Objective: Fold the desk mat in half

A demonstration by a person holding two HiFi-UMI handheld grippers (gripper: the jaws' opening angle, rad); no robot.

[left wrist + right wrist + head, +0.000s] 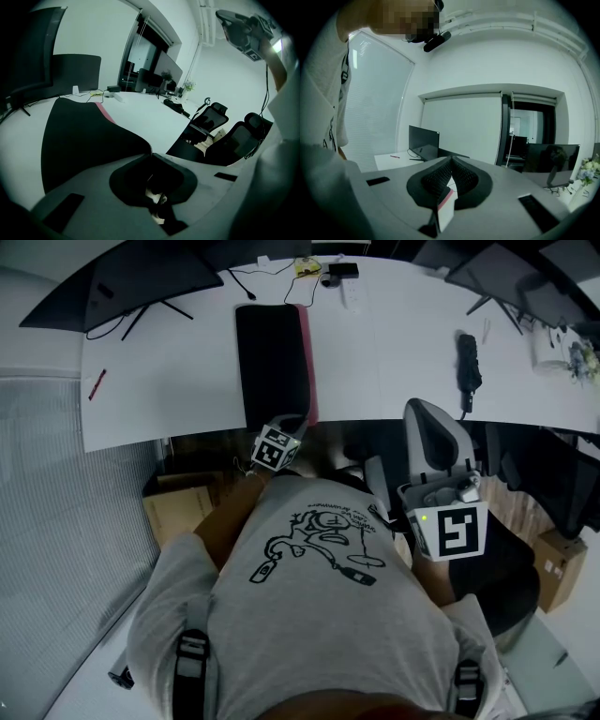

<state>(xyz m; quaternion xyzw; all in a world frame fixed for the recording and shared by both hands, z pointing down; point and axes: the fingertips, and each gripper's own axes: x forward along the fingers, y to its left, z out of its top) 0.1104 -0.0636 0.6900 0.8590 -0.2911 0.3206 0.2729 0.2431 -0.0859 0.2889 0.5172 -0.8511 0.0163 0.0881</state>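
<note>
The desk mat (pixel 272 357) lies flat on the white desk (pixel 169 381), black side up, with a pink strip (pixel 305 362) showing along its right edge. In the left gripper view the mat (pixel 84 136) stretches away from the jaws. My left gripper (pixel 289 426) is at the mat's near end by the desk's front edge. Its jaws (pixel 151 152) are shut, tips at the mat's near corner; I cannot see mat between them. My right gripper (pixel 441 491) is held off the desk, above the office chair (pixel 431 437). It is shut (pixel 451 159), points at a far wall and holds nothing.
Monitors (pixel 141 282) stand at the desk's back left and back right, with cables and small devices (pixel 328 273) between them. A red pen (pixel 97 383) lies at the left and a black object (pixel 467 362) at the right. Cardboard boxes (pixel 178 507) sit under the desk.
</note>
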